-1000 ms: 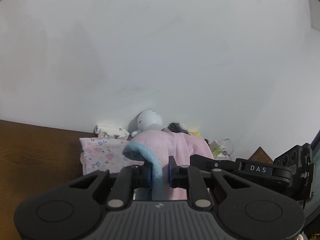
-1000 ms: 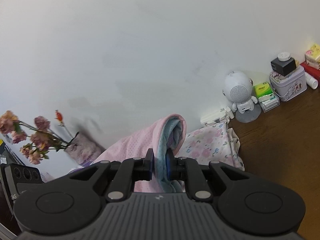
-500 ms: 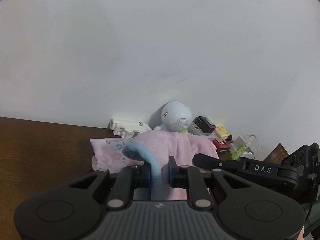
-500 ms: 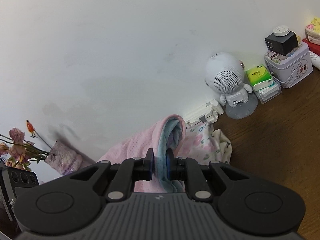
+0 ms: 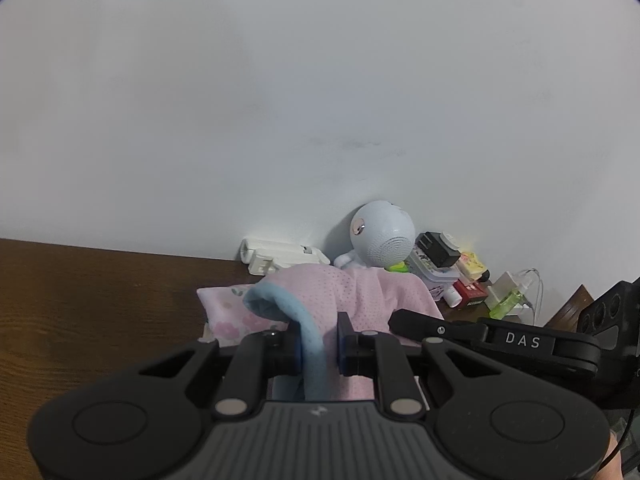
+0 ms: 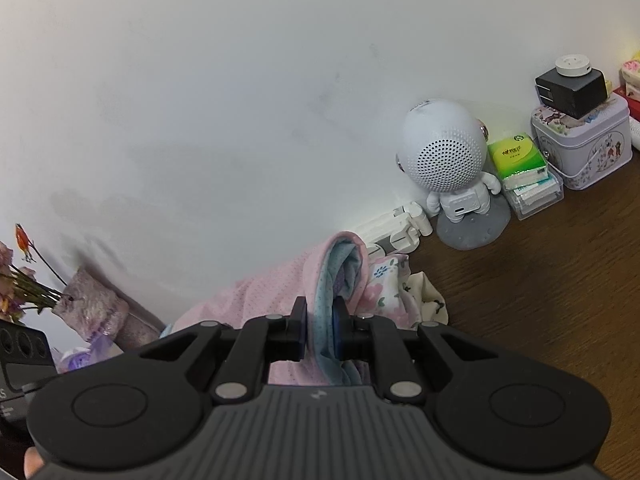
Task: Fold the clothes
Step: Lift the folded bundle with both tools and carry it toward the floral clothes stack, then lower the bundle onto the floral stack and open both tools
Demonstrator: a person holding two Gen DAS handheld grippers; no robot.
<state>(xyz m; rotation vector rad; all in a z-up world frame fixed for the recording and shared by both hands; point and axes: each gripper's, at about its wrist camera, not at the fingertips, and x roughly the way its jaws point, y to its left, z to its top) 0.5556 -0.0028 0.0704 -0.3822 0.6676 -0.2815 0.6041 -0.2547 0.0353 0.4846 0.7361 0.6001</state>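
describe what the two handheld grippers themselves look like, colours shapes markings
Both the left gripper and the right gripper are matte black: a ribbed grey-black body, two round discs at the sides, angular linkage arms with silver pivot pins, and blue pads inside the fingers. In the left wrist view, the right gripper's side carries white "DAS" lettering.

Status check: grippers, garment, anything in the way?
Left gripper shut on pink garment, at its blue trim. Right gripper shut on same garment. Floral folded cloth just beyond; astronaut speaker and clutter by the wall behind it.
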